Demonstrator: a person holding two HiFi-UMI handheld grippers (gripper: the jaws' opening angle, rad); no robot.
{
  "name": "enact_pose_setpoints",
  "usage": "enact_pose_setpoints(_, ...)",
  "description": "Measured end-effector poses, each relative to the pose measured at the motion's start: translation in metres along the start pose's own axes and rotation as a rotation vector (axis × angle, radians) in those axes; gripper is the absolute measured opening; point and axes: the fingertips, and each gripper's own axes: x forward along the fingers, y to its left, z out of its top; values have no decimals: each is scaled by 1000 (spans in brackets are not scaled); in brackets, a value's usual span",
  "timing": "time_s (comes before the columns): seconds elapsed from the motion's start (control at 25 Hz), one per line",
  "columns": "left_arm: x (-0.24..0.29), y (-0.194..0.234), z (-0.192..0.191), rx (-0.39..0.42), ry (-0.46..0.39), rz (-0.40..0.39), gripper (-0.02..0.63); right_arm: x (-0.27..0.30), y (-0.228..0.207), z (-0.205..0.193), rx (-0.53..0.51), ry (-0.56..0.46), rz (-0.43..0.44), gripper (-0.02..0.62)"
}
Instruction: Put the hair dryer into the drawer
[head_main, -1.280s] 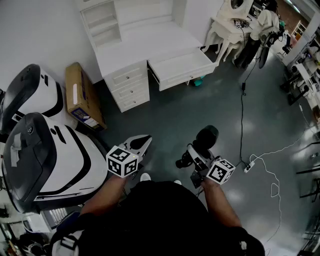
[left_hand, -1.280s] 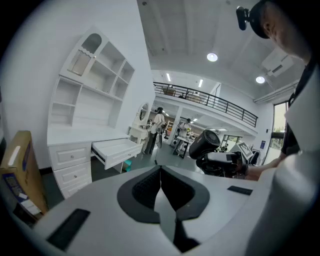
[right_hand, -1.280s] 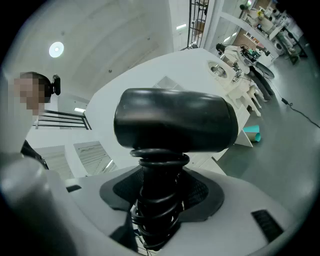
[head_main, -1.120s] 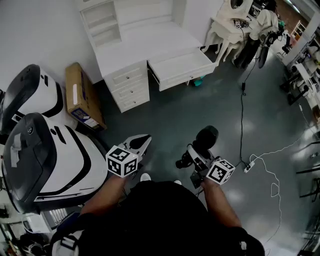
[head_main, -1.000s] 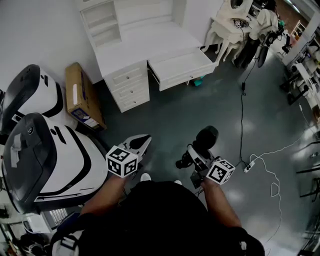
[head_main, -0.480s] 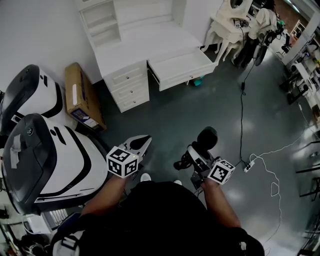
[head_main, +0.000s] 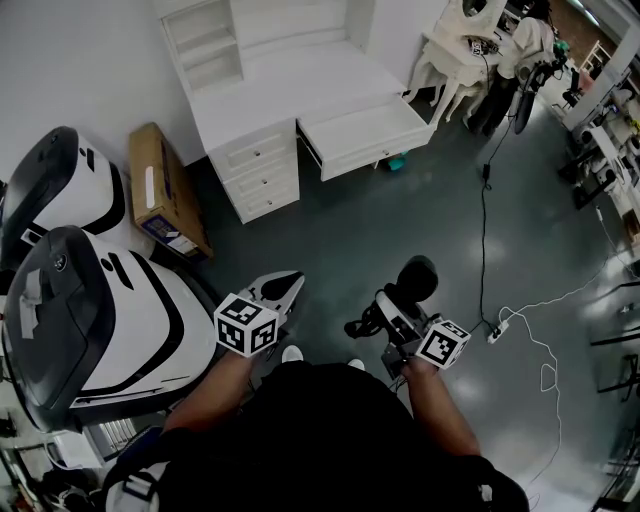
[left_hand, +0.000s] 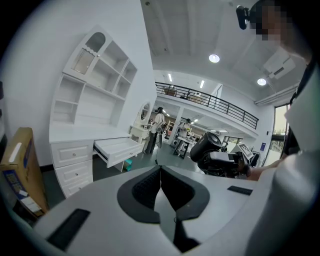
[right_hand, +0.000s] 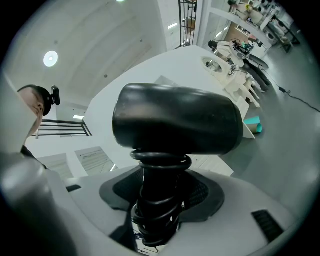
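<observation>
Hair dryer (head_main: 414, 278) clamped by its cord-wrapped handle in right tongs (right_hand: 159, 202), above the floor (head_main: 420, 215). Empty left tongs (left_hand: 161, 186) closed. Drawer (head_main: 366, 134) open, well apart.

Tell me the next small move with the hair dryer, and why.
Probably carry the hair dryer forward toward the drawer. The right gripper is shut on its cord-wrapped handle, and the drawer already stands pulled out, some way off across the floor. The left gripper is shut and empty.
</observation>
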Motion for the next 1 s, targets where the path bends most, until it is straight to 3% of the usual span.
enact_pose_setpoints(0.68,-35,56,-7,23,40,-55,11,48,17,-30,-4,-40,-60,239)
enact_pose_setpoints(1.0,-28,72,-10,11,67,-78,11,59,13,-33,4,-32,-93,241)
